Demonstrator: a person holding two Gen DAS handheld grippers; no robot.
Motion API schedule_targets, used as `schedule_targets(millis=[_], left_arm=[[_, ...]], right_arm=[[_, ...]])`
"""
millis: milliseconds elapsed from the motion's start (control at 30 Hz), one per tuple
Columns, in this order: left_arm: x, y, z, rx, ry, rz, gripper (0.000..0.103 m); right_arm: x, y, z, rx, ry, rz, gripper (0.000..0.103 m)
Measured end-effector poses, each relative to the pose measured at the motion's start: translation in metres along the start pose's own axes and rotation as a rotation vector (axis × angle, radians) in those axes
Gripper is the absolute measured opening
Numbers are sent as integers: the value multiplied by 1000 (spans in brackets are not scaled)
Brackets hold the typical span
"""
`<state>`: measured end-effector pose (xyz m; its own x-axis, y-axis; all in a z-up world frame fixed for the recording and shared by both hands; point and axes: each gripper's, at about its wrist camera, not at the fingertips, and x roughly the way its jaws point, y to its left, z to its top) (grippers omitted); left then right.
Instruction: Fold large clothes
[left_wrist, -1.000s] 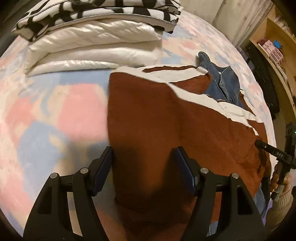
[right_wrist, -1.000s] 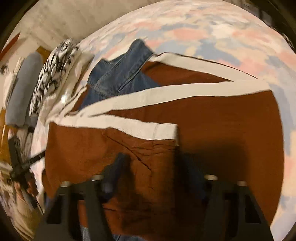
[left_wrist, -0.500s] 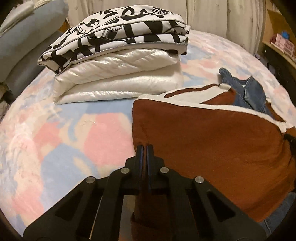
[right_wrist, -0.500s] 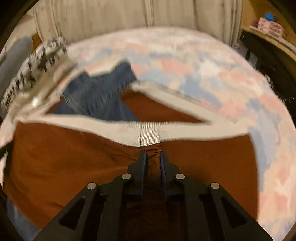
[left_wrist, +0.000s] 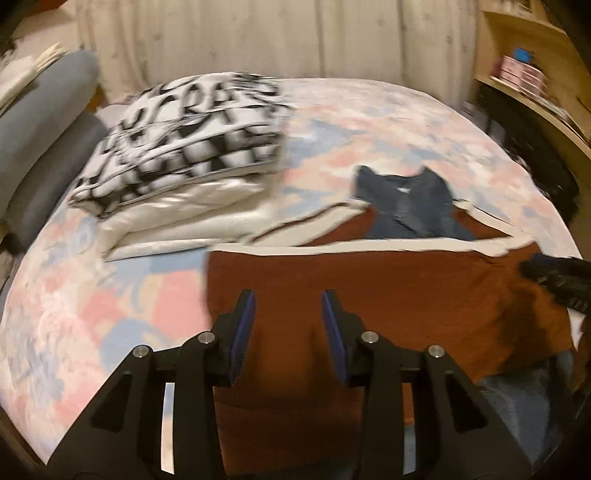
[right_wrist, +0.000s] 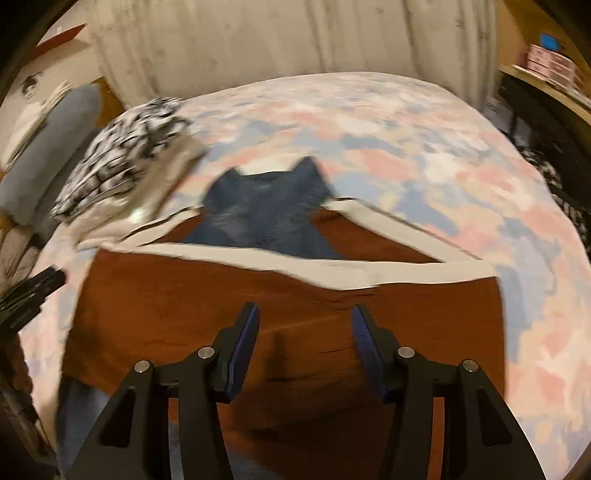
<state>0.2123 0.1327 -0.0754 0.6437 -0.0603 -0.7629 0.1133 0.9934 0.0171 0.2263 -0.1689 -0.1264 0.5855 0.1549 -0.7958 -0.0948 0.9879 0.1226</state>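
Note:
A large rust-brown garment (left_wrist: 388, 295) with white bands lies folded on the pastel bedspread (left_wrist: 110, 314), over a blue denim piece (left_wrist: 410, 206). It also shows in the right wrist view (right_wrist: 207, 306), with the denim (right_wrist: 262, 214) behind it. My left gripper (left_wrist: 287, 301) is open and empty above the garment's left part. My right gripper (right_wrist: 303, 317) is open and empty above the garment's near middle, just short of the white band (right_wrist: 332, 273). The other gripper shows at the frame edge in each view (left_wrist: 554, 277) (right_wrist: 26, 295).
A folded black-and-white quilt on a white shiny one (left_wrist: 184, 147) lies at the back left. A grey cushion (left_wrist: 40, 147) stands at the left edge. Curtains (left_wrist: 258, 37) hang behind the bed. A wooden shelf (left_wrist: 535, 81) is at the right.
Both grippers were shut on the brown garment half a second ago; now both are open and have let it go. The garment lies flat, folded over.

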Motion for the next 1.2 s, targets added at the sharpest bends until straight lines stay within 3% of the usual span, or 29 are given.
schedule_targets(millis=[133, 233, 333, 500, 600, 767, 867, 1067, 1200], left_arm=[[15, -39, -11, 13, 63, -35, 34], [39, -57, -33, 9, 165, -38, 34], [61, -63, -59, 37, 246, 5, 34], [57, -47, -80, 70, 202, 52, 36], [56, -26, -81, 21, 209, 28, 36], [45, -20, -76, 24, 212, 54, 37], [36, -23, -63, 37, 181, 30, 37], [31, -38, -20, 68, 101, 3, 48], [68, -47, 10, 55, 79, 8, 48]], right_arm=[[15, 59, -17, -98, 42, 68, 52], [33, 86, -37, -155, 110, 44, 52], [52, 85, -57, -197, 200, -26, 52], [39, 31, -74, -179, 165, -224, 53], [29, -2, -79, -85, 186, -125, 47], [17, 7, -78, -102, 189, -149, 47], [6, 12, -71, -57, 179, -77, 47], [13, 31, -24, -4, 99, -11, 60], [44, 29, 10, 63, 65, 18, 64]])
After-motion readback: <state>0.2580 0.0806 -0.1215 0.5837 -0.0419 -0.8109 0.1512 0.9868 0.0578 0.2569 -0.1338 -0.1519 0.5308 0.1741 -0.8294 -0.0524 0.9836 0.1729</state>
